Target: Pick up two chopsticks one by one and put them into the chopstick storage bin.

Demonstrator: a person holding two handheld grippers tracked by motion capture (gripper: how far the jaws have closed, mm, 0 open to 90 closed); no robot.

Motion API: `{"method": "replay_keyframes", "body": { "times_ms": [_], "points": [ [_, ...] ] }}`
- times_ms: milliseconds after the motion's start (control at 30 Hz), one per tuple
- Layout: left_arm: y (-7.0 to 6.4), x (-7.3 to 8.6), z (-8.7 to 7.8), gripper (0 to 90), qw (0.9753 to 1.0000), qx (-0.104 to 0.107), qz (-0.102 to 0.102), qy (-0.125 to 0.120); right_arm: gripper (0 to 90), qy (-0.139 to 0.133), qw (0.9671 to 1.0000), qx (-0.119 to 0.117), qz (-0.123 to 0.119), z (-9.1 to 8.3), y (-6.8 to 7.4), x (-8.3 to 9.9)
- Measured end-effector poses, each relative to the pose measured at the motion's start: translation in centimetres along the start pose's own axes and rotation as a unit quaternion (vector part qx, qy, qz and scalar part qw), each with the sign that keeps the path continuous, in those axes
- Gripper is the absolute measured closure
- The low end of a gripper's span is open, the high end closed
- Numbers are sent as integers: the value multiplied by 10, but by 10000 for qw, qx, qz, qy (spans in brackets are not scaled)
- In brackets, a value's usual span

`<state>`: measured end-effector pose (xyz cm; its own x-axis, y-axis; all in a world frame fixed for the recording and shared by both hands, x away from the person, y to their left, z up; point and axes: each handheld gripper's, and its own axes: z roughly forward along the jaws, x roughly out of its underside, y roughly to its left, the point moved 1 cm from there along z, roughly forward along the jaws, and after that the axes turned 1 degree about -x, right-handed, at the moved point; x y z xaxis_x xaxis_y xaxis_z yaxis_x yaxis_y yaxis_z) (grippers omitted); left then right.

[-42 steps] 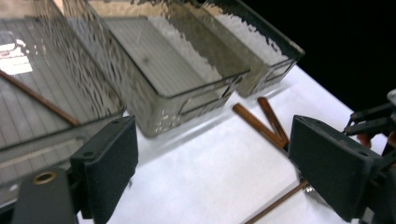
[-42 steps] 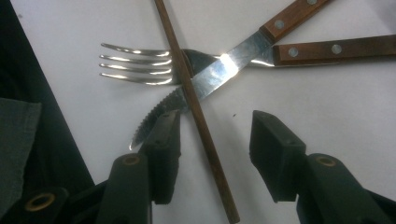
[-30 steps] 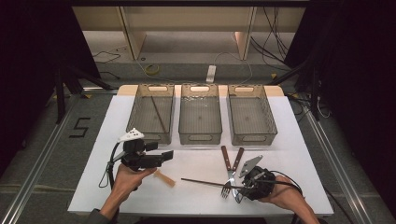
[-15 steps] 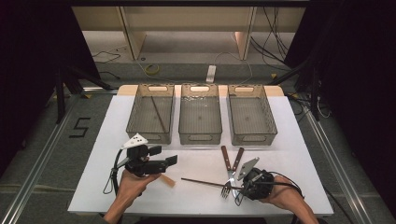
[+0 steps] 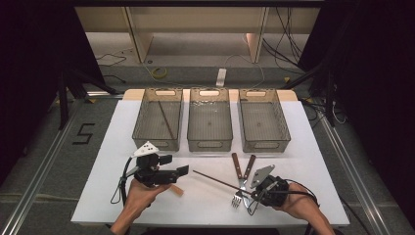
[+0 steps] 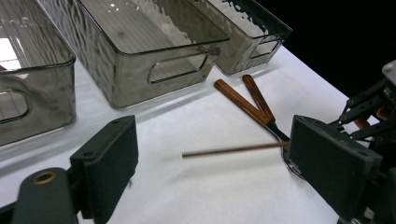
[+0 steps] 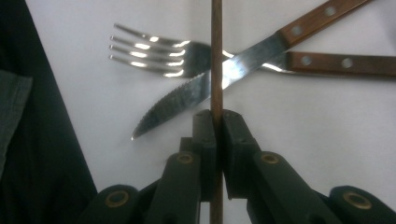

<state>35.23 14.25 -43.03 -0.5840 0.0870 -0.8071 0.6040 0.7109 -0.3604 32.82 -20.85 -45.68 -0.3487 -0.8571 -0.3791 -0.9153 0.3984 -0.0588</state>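
Right gripper [image 7: 215,122]: jaws pinched tight on the chopstick [image 5: 215,179], near its one end. The stick runs up between the pads in the right gripper view and out over the crossed knife [image 7: 205,86] and fork [image 7: 154,51]. In the high view I read it slanting left and away from the gripper across bare table [image 5: 205,205], its far end free.

Left gripper [image 5: 161,171]: jaws wide, nothing between them. Against the frames from a second and half a second ago it has slid a little toward the centre and now points at the stick's free end; the left gripper view frames that end between its two pads [image 6: 112,149]. The right one has barely moved; its grip looks the same.

My reading: sorting cutlery into the three bins, stick first. The left bin [image 5: 142,132] already holds another stick [image 5: 165,120], so that is the likely target. The left gripper closing in suggests a hand-over or a two-point carry. Knife and fork lie untouched on the table, just by the right gripper.
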Motion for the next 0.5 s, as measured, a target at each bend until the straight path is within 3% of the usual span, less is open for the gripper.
{"method": "replay_keyframes", "body": {
  "times_ms": [200, 300, 500],
  "points": [
    [-4, 1, 4, 158, 10000, 68, -17, 55, 855, -384, 9991, 90, 144, -6, -2, -3],
    [-9, 2, 8, 157, 9999, 137, -41, 61, 855, -674, 9971, 206, 295, -10, -1, -9],
    [-16, 3, 13, 157, 9996, 259, -96, 89, 855, -1035, 9935, 290, 366, -12, 6, -21]
  ]
}}
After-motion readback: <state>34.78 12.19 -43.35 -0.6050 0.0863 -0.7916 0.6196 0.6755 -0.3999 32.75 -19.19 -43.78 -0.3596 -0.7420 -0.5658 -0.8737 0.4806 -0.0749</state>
